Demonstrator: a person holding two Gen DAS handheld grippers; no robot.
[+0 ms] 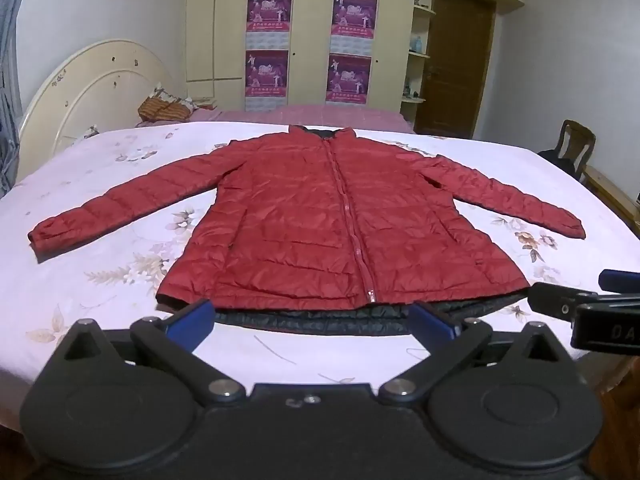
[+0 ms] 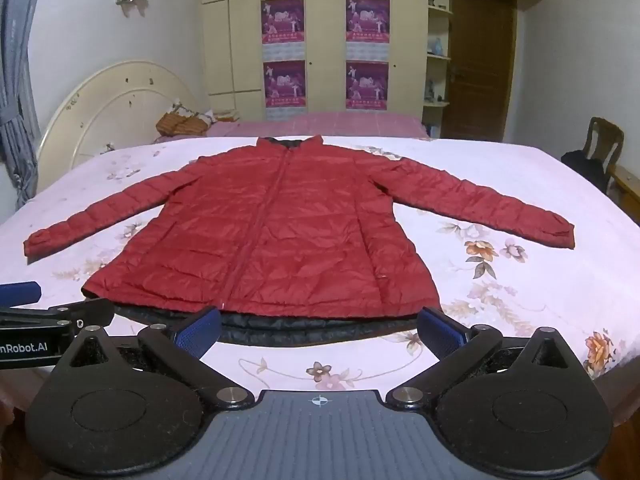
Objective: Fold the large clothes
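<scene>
Left wrist view: red jacket (image 1: 320,220) flat on floral bed sheet (image 1: 100,168), zipped, sleeves spread. Left gripper (image 1: 312,320) and right gripper (image 2: 320,326) both spread wide, empty, near hem.

Bare floral bedsheet (image 2: 520,320) is lying open around the red jacket (image 2: 272,232); left gripper (image 2: 24,312) is crowding its left hem corner.

Cream wardrobe (image 2: 320,36) stood against the far wall, four purple posters (image 2: 283,21) on its doors. Brown door (image 2: 478,60) right of it; curved headboard (image 2: 116,116) left; wooden chair (image 2: 604,140) far right.
</scene>
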